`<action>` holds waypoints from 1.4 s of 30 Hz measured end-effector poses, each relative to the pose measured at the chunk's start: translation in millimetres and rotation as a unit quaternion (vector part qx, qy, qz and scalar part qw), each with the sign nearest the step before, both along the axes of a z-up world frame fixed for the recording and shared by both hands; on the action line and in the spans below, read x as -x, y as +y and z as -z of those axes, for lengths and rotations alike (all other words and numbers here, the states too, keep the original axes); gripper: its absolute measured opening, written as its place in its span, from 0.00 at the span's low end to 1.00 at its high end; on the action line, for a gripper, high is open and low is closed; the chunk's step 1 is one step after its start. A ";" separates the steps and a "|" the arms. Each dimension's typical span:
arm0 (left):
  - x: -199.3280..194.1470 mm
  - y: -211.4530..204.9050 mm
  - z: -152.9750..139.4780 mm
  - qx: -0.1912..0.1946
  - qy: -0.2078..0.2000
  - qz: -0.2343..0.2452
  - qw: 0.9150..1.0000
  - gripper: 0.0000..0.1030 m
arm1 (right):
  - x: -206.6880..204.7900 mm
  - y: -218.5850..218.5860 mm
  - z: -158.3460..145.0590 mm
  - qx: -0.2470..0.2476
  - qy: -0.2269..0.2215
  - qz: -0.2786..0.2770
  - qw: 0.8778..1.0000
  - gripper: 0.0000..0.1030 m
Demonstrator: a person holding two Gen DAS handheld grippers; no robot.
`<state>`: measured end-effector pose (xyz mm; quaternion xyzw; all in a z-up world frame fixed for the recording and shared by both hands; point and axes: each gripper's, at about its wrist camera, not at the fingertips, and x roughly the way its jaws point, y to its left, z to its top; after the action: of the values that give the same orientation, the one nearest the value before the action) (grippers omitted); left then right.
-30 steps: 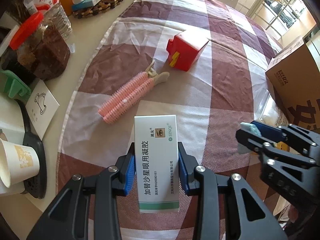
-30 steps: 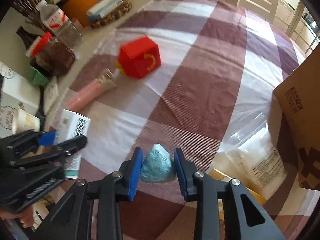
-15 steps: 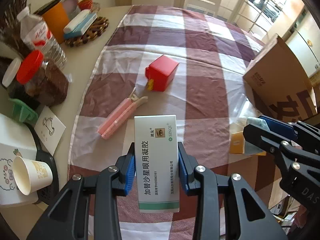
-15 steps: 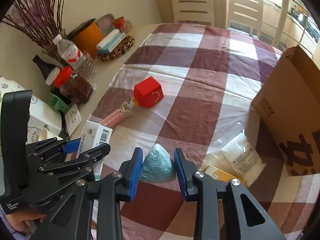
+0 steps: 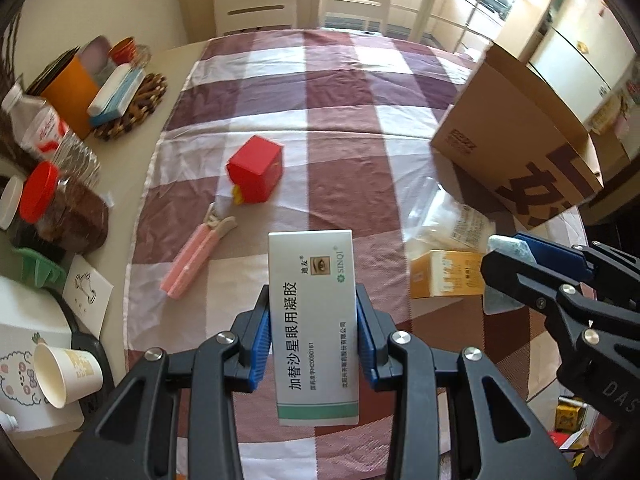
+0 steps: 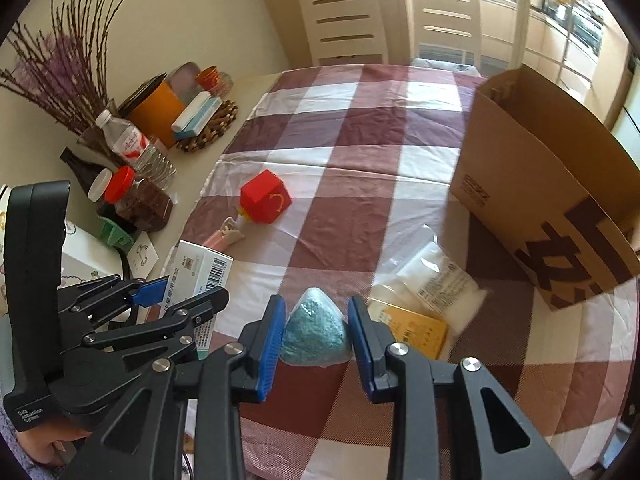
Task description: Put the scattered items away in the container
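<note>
Cardboard box (image 6: 552,184) is the container, and it stands open at the far right of the checked cloth (image 6: 360,128). A second ago both cameras looked down close at the cloth. Now they sit higher, and much more of the room and the open top of the box shows. So both loads have been lifted up off the table.

The left gripper (image 5: 312,332) pinches a white medicine box (image 5: 314,316) between its blue pads (image 5: 260,340), and the box stands upright in the air. The right gripper (image 6: 316,334) squeezes a small blue pouch (image 6: 316,328) between its two fingers, and it looks held up too.

Four things are not yet picked up. A red cube (image 5: 256,174) sits in the middle of the cloth. A pink hair clip (image 5: 196,256) lies just beside it, nearer the camera. A clear plastic bag (image 6: 440,280) and a yellow packet (image 6: 408,330) lie close to the cardboard box, touching each other.

I think the lifting part is done and the carrying part comes next. Both hands need to go right, over the box wall, and then let go. The tall medicine box could tip in the grip if it bumps the edge.
</note>
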<state>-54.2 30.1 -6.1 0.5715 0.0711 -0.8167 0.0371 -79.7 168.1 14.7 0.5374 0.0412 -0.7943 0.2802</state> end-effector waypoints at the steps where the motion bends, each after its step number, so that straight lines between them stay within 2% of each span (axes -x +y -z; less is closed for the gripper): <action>1: 1.2 4.4 -0.9 0.000 0.001 0.006 1.000 0.36 | -0.4 3.7 -0.7 0.001 0.001 0.004 1.000 0.32; 18: 17.8 66.8 -5.9 0.000 0.008 0.088 0.996 0.36 | -5.9 70.9 -6.2 0.002 0.007 0.087 0.996 0.32; 42: 26.1 119.3 -7.1 0.003 0.005 0.163 0.987 0.36 | -12.2 120.6 -8.1 0.003 0.007 0.157 0.988 0.32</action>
<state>-80.3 149.4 1.0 0.5709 -0.0255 -0.8151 -0.0950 -67.6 288.7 22.7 0.5309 -0.0440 -0.8323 0.1534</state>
